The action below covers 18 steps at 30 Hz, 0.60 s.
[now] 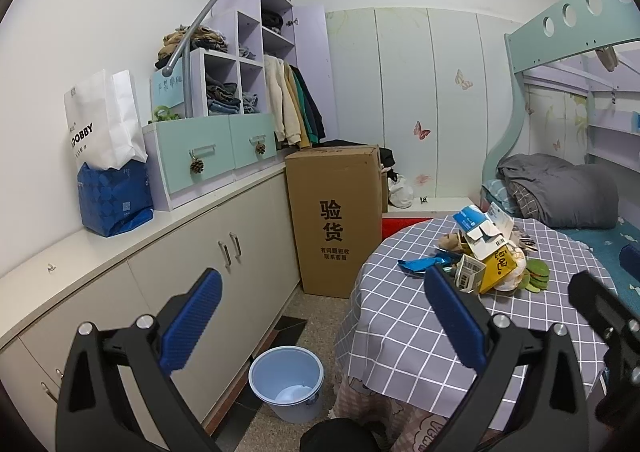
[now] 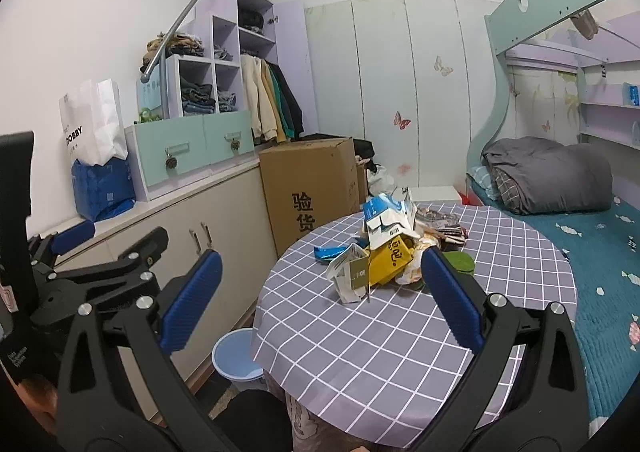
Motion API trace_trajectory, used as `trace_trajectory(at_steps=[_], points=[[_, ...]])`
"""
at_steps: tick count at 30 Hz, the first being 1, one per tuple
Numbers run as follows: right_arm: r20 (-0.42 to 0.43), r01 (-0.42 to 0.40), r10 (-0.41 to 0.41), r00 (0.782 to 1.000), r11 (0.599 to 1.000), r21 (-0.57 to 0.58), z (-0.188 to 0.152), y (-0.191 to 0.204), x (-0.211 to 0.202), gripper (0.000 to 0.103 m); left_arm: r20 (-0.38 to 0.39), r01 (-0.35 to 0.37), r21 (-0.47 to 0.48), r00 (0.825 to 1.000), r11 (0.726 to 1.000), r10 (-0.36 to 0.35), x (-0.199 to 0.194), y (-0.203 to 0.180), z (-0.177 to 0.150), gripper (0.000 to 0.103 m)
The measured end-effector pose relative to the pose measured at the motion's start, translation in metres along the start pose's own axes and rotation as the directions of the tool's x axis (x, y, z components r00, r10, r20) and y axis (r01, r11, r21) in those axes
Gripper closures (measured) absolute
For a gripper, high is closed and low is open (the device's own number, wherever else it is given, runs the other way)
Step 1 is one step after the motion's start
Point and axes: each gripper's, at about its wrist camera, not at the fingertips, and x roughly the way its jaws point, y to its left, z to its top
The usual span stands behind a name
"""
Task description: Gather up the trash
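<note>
A pile of trash (image 1: pixel 486 258) lies on the round table with a grey checked cloth (image 1: pixel 400 316): torn blue-and-white cartons, a yellow packet, a blue wrapper, green pieces. It also shows in the right wrist view (image 2: pixel 386 248), on the table (image 2: pixel 380 352). A light blue bucket (image 1: pixel 286 384) stands on the floor left of the table, partly hidden in the right wrist view (image 2: pixel 236 360). My left gripper (image 1: pixel 324 328) is open and empty, above the floor and table edge. My right gripper (image 2: pixel 320 310) is open and empty, short of the pile.
A long cream cabinet (image 1: pixel 140 280) runs along the left wall with a blue bag (image 1: pixel 114 202) and drawers on top. A tall cardboard box (image 1: pixel 338 220) stands behind the table. A bunk bed (image 2: pixel 580 236) with a grey quilt is at the right.
</note>
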Motion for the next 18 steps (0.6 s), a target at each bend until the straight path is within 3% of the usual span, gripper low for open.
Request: trace_trajectory(at_steps=[18], points=[[0.005,0.004,-0.003,1.000,0.999,-0.034,-0.0023,0.0051,-0.0014,0.006,-0.004,-0.003,0.002,1.000,1.000,0.003,-0.0005,-0.0013,-0.0044,0.004]])
